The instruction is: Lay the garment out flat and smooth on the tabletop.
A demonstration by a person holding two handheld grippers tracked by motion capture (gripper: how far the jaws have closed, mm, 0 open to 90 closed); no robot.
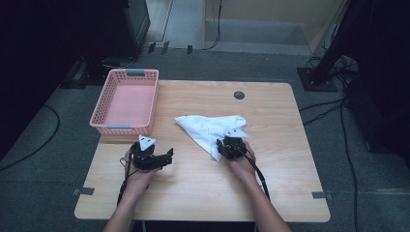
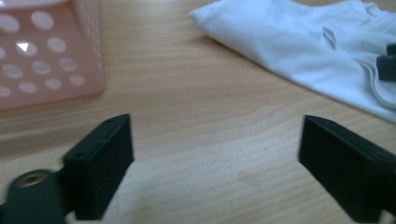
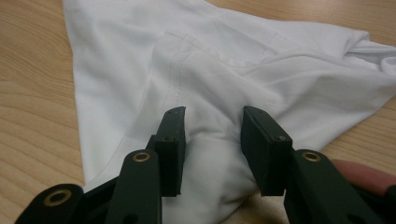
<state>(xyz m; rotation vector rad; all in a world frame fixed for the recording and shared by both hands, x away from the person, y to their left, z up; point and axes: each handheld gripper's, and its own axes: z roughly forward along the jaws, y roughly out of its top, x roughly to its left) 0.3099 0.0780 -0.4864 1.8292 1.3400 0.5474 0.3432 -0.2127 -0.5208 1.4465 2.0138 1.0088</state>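
White cloth (image 3: 224, 84) bunched between right claw (image 3: 212, 140) jaws — partly closed; left claw (image 2: 215, 163) wide open, empty.

The high view looks forward and down from above the person's side, taking in the whole wooden table (image 1: 203, 188) with floor around it. The left gripper view sits low and close over the tabletop, facing a pink basket (image 2: 46, 51) at upper left and a white cloth (image 2: 299, 51) at upper right. The right gripper view looks closely along its jaws onto that same cloth (image 3: 224, 70).
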